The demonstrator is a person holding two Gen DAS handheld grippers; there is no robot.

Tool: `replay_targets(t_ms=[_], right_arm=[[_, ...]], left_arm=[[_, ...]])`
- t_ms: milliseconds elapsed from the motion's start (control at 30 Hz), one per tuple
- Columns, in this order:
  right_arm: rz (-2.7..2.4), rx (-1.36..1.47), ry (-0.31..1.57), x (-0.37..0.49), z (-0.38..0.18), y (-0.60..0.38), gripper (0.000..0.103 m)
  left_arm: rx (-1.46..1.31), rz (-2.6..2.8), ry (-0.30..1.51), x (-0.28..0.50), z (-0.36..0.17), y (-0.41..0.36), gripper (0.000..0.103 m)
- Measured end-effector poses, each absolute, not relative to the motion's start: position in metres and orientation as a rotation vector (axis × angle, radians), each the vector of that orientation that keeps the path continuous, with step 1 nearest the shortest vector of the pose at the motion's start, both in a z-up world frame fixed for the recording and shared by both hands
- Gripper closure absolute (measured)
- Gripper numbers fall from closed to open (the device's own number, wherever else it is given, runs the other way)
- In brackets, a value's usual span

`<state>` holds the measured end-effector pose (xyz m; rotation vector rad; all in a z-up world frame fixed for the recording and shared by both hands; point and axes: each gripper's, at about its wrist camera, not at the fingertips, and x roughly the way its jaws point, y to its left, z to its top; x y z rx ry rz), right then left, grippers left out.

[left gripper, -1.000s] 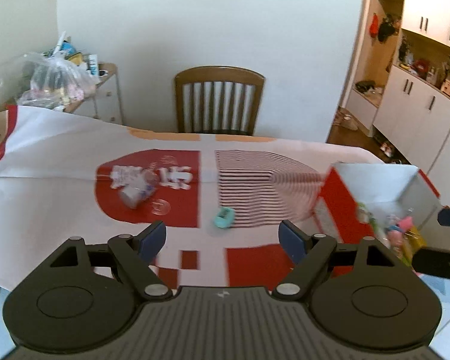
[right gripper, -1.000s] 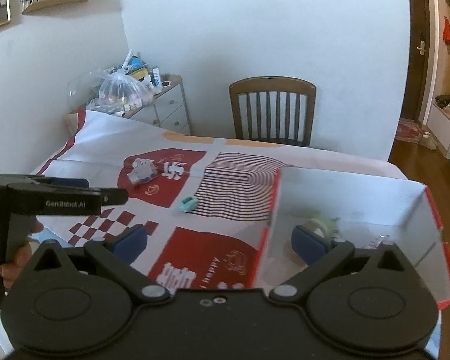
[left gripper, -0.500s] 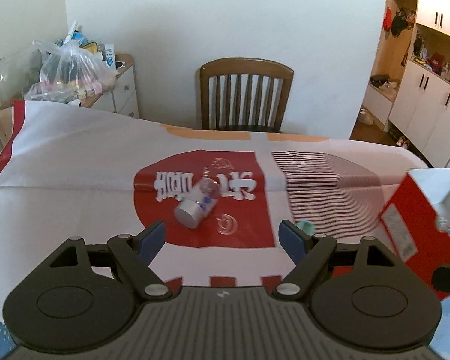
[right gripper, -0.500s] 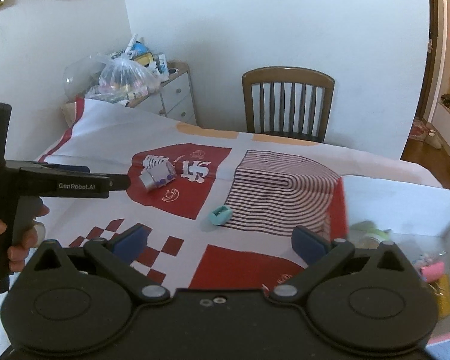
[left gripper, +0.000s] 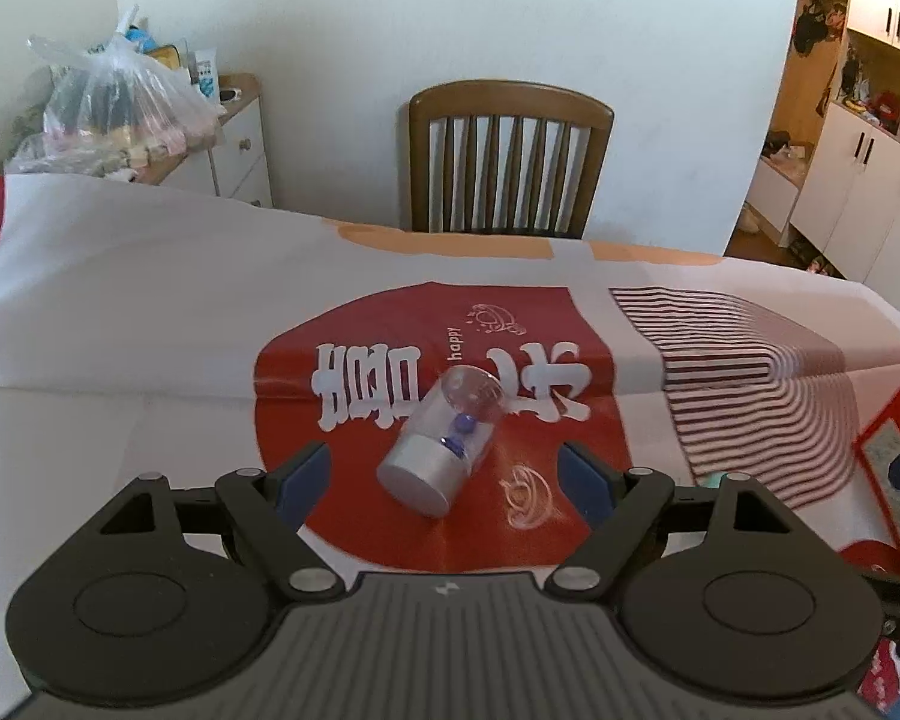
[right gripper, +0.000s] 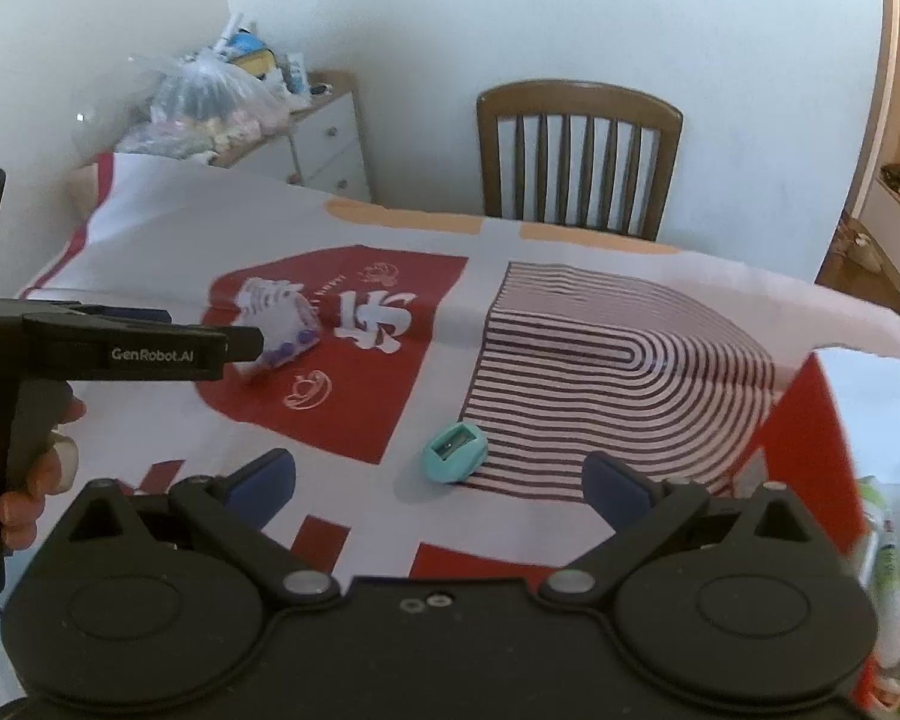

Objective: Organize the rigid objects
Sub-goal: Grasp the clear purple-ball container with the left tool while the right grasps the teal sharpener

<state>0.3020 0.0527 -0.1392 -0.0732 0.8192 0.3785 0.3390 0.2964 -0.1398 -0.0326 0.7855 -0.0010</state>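
A clear domed capsule with a silver base and a blue thing inside (left gripper: 441, 441) lies on its side on the red patch of the tablecloth. My left gripper (left gripper: 444, 477) is open, its fingers either side of the capsule, just short of it. It also shows in the right wrist view (right gripper: 285, 342), partly behind the left gripper's finger. A teal pencil sharpener (right gripper: 455, 453) lies on the cloth between the fingers of my open right gripper (right gripper: 438, 477). The red and white box (right gripper: 810, 420) stands at the right.
A wooden chair (left gripper: 507, 162) stands behind the table's far edge. A dresser with a plastic bag of goods (left gripper: 120, 114) is at the back left. The box (left gripper: 894, 456) holds several small items. White cabinets (left gripper: 858, 192) are at the far right.
Both grippers have swung left and moved in. The capsule now lies between the left fingers and the sharpener between the right fingers. The box has slid to the right edge of both views.
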Motion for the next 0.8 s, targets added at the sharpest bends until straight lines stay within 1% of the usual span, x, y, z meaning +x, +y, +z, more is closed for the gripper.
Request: replay_targets(t_ms=[133,300,533,633,667,733,800], right_arm=[[0.365,-0.096,0.843,0.316,-0.155,0.06,0.004],[0.349,-0.089,0.875,0.332,-0.171,0.067,0.015],[0.363,-0.114,0.887,0.34,-0.182,0.077,0.025],[0.366,-0.11,0.896,0.343,-0.185,0.077,0.032],[0.364,-0.112,0.897,0.344,-0.186,0.077,0.035],[0.363,-0.112,0.903,0.345,-0.188,0.077,0.04],[0.361,-0.112,0.91,0.346,-0.19,0.077,0.046]], left_arm=[[-0.037,-0.002,0.796,0.356,-0.154,0.3,0.021],[-0.03,0.006,0.801,0.372,-0.168,0.302,0.021],[-0.011,-0.003,0.8,0.383,-0.183,0.3,0.021],[-0.016,-0.007,0.796,0.385,-0.186,0.299,0.021],[-0.013,-0.007,0.794,0.385,-0.187,0.298,0.021],[-0.006,-0.017,0.789,0.385,-0.188,0.297,0.032],[0.002,-0.016,0.788,0.385,-0.189,0.295,0.034]])
